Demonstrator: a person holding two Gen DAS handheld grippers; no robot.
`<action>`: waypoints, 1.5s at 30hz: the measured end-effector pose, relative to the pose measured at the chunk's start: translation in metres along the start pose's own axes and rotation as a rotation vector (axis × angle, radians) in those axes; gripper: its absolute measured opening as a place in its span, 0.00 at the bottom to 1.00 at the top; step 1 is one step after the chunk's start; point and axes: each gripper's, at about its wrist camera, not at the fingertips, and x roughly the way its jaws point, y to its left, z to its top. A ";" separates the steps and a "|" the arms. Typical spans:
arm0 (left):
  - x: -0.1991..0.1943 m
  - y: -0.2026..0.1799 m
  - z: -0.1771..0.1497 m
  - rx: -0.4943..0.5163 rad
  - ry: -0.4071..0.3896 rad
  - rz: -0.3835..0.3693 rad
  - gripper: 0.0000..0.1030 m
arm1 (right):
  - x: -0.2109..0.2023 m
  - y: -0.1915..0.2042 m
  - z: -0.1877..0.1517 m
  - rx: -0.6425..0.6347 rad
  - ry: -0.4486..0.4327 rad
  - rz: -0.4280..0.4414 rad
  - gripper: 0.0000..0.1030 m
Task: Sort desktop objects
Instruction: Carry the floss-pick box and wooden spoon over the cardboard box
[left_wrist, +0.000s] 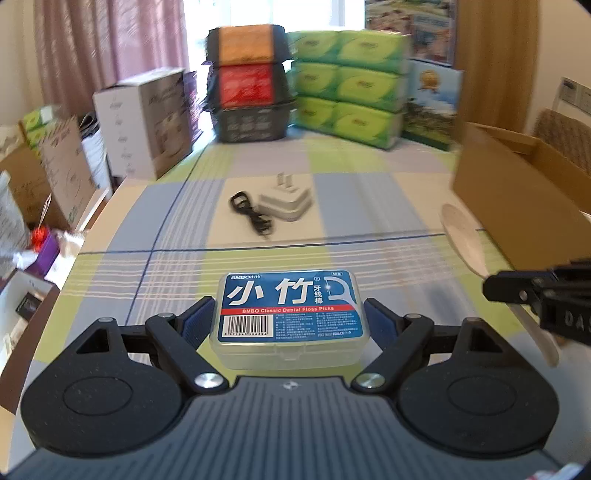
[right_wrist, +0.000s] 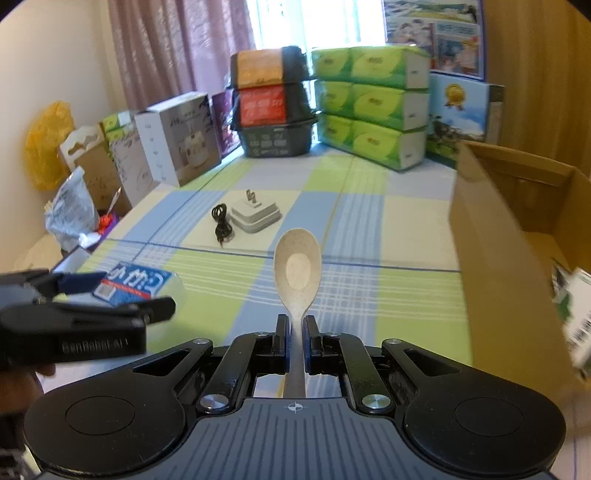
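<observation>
Both tongs sit low over the checked tablecloth (left_wrist: 332, 177). Left gripper (left_wrist: 290, 317) is level and points toward the far end of the table, its jaws spread wide on either side of the floss pick box (left_wrist: 290, 314); the blue pads (left_wrist: 201, 321) stand just beside the box's short sides, and whether they touch it I cannot tell. That box is clear plastic with a blue label, white characters, a red stripe and a barcode, lying flat near the table's near edge.

Farther off, toward the middle of the cloth, a coiled black cable (left_wrist: 251, 214) lies just left of a white plug adapter (left_wrist: 286, 199) whose prongs point up.

Right gripper (right_wrist: 294, 341) is also level, its jaws drawn narrow and clamped on the handle of the spoon (right_wrist: 297, 273). This spoon is pale beige and speckled, its bowl facing up and pointing away toward the adapter.

On the right stands an open cardboard box (right_wrist: 495, 236), its brown wall near the spoon.
</observation>
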 end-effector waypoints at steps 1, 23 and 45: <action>-0.008 -0.005 -0.001 -0.002 -0.004 -0.008 0.81 | -0.009 -0.002 0.000 0.014 -0.006 -0.003 0.04; -0.109 -0.101 0.012 0.017 -0.057 -0.146 0.81 | -0.154 -0.067 -0.002 0.092 -0.143 -0.123 0.04; -0.102 -0.199 0.039 0.139 -0.084 -0.275 0.81 | -0.202 -0.160 -0.022 0.205 -0.177 -0.272 0.04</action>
